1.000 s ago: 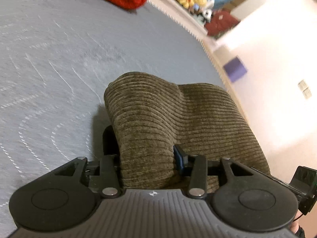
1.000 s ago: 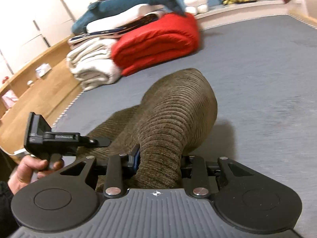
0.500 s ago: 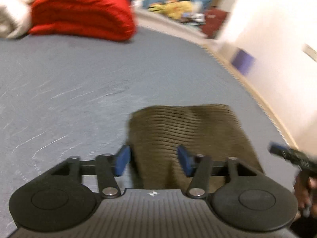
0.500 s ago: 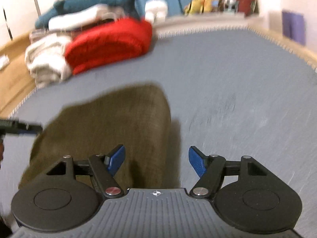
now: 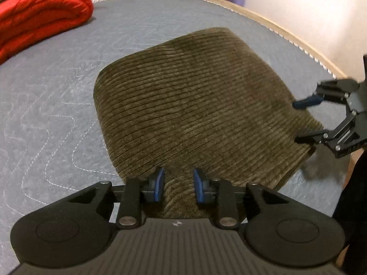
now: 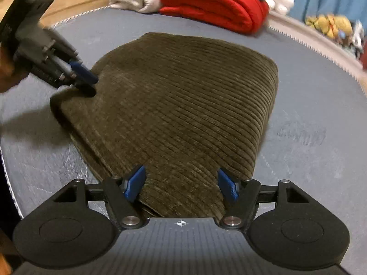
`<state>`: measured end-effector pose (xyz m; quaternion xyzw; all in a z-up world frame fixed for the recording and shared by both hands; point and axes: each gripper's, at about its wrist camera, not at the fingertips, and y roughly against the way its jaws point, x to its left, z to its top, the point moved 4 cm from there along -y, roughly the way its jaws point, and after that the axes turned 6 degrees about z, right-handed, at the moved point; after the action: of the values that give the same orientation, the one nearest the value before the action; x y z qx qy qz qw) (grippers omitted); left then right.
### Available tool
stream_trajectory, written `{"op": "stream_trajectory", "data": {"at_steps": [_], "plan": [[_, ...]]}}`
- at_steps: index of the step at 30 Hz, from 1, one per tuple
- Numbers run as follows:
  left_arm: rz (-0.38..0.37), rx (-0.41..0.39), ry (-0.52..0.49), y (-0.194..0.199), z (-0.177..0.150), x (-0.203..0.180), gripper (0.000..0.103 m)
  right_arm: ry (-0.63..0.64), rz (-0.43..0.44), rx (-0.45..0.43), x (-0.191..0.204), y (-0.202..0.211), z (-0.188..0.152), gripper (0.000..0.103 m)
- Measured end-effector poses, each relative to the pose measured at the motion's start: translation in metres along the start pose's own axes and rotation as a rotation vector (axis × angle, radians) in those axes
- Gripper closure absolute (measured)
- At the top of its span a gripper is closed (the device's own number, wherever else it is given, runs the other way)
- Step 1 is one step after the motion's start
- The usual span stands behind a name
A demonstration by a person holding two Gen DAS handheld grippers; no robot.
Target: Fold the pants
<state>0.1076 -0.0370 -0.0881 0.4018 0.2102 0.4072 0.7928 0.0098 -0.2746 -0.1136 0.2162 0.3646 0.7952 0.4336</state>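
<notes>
With the left gripper closing around the near hem of the folded corduroy pants and the right gripper open over it, both should pinch every layer evenly.

The pants are olive-brown corduroy, folded into a compact, thick rectangle with the ribs running crosswise. They lie flat on the grey quilted mat, layered edges showing along one side, far corners rounded.

Blurred yellow toys, red quilt cropped
</notes>
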Motion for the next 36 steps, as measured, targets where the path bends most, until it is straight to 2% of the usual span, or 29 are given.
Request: {"op": "stream_trajectory", "data": {"at_steps": [4, 6, 9, 10, 11, 12, 13, 14, 15, 18, 22, 25, 27, 30, 32, 34, 36], "plan": [[-0.006, -0.118, 0.078, 0.021, 0.007, 0.012, 0.069, -0.008, 0.007, -0.006, -0.003, 0.002, -0.004, 0.032], [0.050, -0.200, 0.143, 0.028, 0.016, 0.023, 0.068, -0.001, 0.003, -0.006, -0.001, 0.001, -0.004, 0.032], [0.088, -0.249, 0.237, 0.021, 0.025, 0.035, 0.068, 0.010, -0.001, -0.007, 0.002, 0.002, -0.007, 0.032], [0.100, -0.237, 0.259, 0.013, 0.028, 0.039, 0.068, 0.012, -0.002, -0.006, 0.003, 0.004, -0.008, 0.031], [0.122, -0.186, 0.270, -0.004, 0.028, 0.042, 0.068, 0.012, -0.002, -0.004, 0.004, 0.004, -0.010, 0.031], [0.152, -0.126, 0.260, -0.021, 0.026, 0.042, 0.062, 0.013, -0.002, -0.003, 0.005, 0.004, -0.010, 0.030], [0.186, -0.078, 0.243, -0.036, 0.022, 0.042, 0.050, 0.012, -0.003, -0.003, 0.006, 0.004, -0.010, 0.030], [0.218, -0.067, 0.253, -0.042, 0.021, 0.044, 0.044, 0.009, -0.001, -0.003, 0.006, 0.003, -0.009, 0.030], [0.217, -0.061, 0.282, -0.042, 0.022, 0.048, 0.042, 0.006, 0.006, -0.010, 0.006, 0.002, -0.008, 0.030], [0.195, -0.040, 0.327, -0.039, 0.027, 0.053, 0.044, -0.006, 0.014, -0.026, 0.003, 0.005, -0.006, 0.029], [0.214, -0.049, 0.281, -0.040, 0.029, 0.049, 0.044, -0.153, 0.032, -0.156, -0.019, 0.029, 0.015, 0.028], [0.213, -0.053, 0.262, -0.031, 0.031, 0.048, 0.044, -0.331, -0.021, -0.297, -0.049, 0.039, 0.043, 0.021], [0.211, -0.053, 0.261, -0.031, 0.030, 0.049, 0.044, -0.425, -0.087, -0.358, -0.068, 0.032, 0.063, 0.021], [0.205, -0.053, 0.263, -0.025, 0.027, 0.050, 0.044, -0.475, -0.162, -0.318, -0.084, -0.003, 0.088, 0.021], [0.201, -0.055, 0.258, -0.023, 0.027, 0.050, 0.044, -0.423, -0.222, -0.232, -0.087, -0.034, 0.101, 0.025], [0.193, -0.061, 0.247, -0.020, 0.027, 0.049, 0.044, -0.379, -0.319, -0.113, -0.092, -0.070, 0.106, 0.026], [0.195, -0.063, 0.223, -0.018, 0.026, 0.047, 0.044, -0.438, -0.322, -0.051, -0.102, -0.097, 0.104, 0.023]]}}
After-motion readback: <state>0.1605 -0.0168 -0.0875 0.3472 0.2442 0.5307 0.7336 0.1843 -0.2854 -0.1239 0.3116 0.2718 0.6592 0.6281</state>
